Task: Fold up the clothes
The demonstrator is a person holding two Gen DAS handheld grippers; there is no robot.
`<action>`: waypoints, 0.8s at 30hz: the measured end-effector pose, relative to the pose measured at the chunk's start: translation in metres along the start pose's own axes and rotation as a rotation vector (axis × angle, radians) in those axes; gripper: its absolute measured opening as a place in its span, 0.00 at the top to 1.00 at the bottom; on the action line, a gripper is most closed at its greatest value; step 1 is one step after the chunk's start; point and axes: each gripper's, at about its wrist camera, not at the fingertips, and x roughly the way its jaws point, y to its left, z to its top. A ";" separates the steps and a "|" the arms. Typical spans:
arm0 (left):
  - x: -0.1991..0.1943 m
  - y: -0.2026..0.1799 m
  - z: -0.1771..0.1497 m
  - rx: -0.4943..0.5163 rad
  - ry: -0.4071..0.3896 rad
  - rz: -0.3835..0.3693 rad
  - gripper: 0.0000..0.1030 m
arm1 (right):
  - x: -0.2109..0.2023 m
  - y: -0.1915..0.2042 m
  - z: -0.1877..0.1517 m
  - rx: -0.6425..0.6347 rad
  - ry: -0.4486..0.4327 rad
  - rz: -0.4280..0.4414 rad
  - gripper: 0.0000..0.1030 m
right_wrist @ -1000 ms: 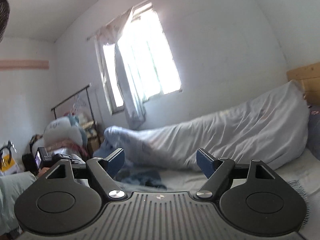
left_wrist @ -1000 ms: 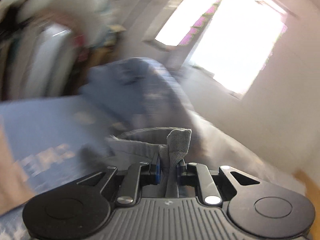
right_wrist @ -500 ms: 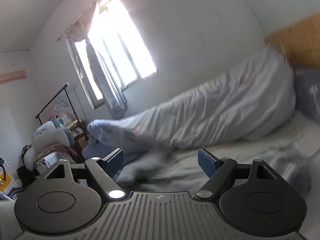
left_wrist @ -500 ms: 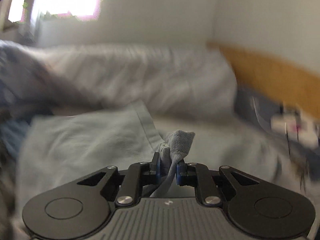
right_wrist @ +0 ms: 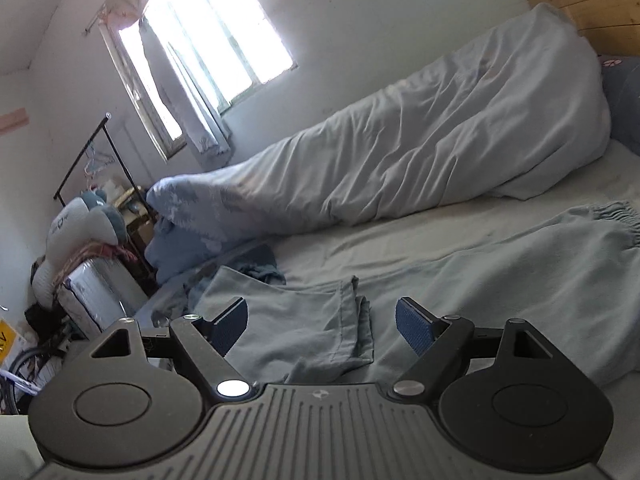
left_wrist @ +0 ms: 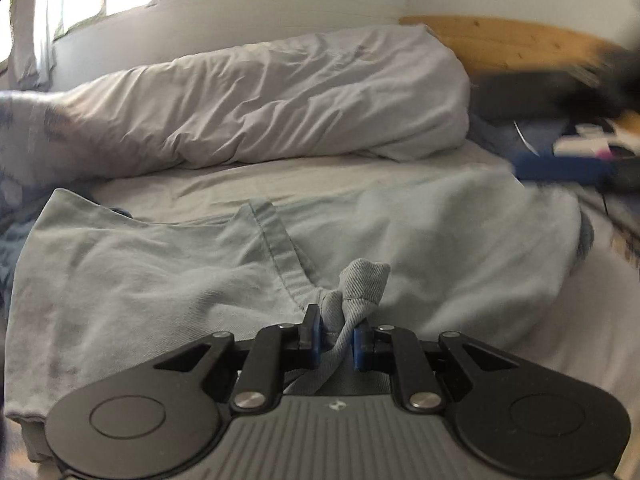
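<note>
Left wrist: trousers (left_wrist: 352, 288) pinched between fingers (left_wrist: 312, 334)

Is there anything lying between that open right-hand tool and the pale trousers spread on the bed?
Nothing visible. The right gripper has its jaws open just above the folded hem end of the trousers, with only bare cloth beneath. The left gripper is shut on a bunched corner of them.

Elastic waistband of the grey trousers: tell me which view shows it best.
Right wrist view. The waistband shows there as a gathered edge at the far end of the trousers. In the left wrist view that end is blurred, with only a dark edge.
</note>
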 end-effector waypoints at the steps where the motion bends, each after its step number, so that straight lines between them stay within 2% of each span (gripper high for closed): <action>1: -0.002 0.000 -0.007 0.019 -0.009 0.004 0.89 | 0.006 -0.002 0.001 -0.003 0.010 -0.002 0.19; 3: -0.006 0.001 -0.016 0.029 -0.027 0.010 0.89 | 0.021 -0.004 0.003 -0.026 0.035 -0.023 0.19; 6: -0.019 0.012 -0.027 -0.032 -0.066 0.002 0.88 | 0.053 -0.004 0.008 -0.061 0.085 -0.003 0.19; 9: -0.027 0.022 -0.039 -0.090 -0.087 -0.011 0.88 | 0.089 -0.012 0.012 -0.012 0.137 0.034 0.19; 13: -0.029 0.025 -0.048 -0.104 -0.105 -0.020 0.88 | 0.142 -0.031 0.012 0.112 0.262 0.061 0.19; 16: -0.030 0.037 -0.046 -0.211 -0.105 -0.059 0.88 | 0.170 -0.037 0.009 0.148 0.307 0.064 0.19; 18: -0.029 0.048 -0.048 -0.292 -0.097 -0.098 0.88 | 0.179 -0.043 0.010 0.187 0.303 0.059 0.19; 21: -0.028 0.056 -0.047 -0.326 -0.093 -0.134 0.88 | 0.188 -0.047 0.013 0.202 0.320 0.054 0.20; 23: -0.028 0.063 -0.048 -0.348 -0.093 -0.160 0.88 | 0.185 -0.047 0.024 0.181 0.341 0.023 0.30; 24: -0.027 0.065 -0.048 -0.354 -0.093 -0.168 0.88 | 0.173 -0.046 0.037 0.155 0.341 0.004 0.31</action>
